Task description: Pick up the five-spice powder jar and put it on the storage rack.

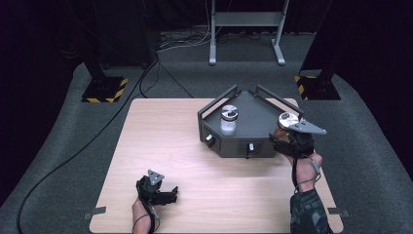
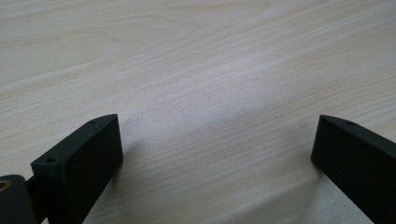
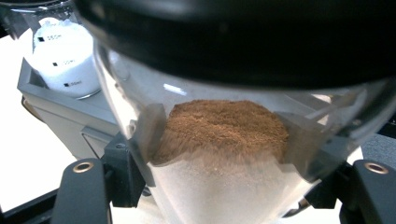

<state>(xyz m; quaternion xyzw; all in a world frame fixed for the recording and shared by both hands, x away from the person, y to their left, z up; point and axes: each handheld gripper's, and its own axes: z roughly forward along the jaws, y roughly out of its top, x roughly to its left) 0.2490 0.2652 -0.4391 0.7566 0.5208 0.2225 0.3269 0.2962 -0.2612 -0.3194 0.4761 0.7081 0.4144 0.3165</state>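
A clear jar [image 3: 219,140] with brown powder lying on white powder and a dark lid sits between my right gripper's [image 3: 219,186] jaws, which are shut on its sides. From above, this jar's silver lid [image 1: 287,120] shows at the right corner of the grey box [image 1: 258,146], with my right gripper [image 1: 282,134] holding it above the table. A second jar [image 1: 229,120] with white contents stands inside the box; its measuring marks [image 3: 63,60] face the right gripper view. My left gripper [image 1: 168,193] rests low at the table's near left, its jaws [image 2: 217,144] wide open over bare wood.
The grey box has raised rails along its rim and knobs [image 1: 210,140] on its front faces. The wooden table [image 1: 160,141] stands on grey carpet. Cables [image 1: 97,131] run across the floor at the left, and a metal stand [image 1: 246,29] is at the back.
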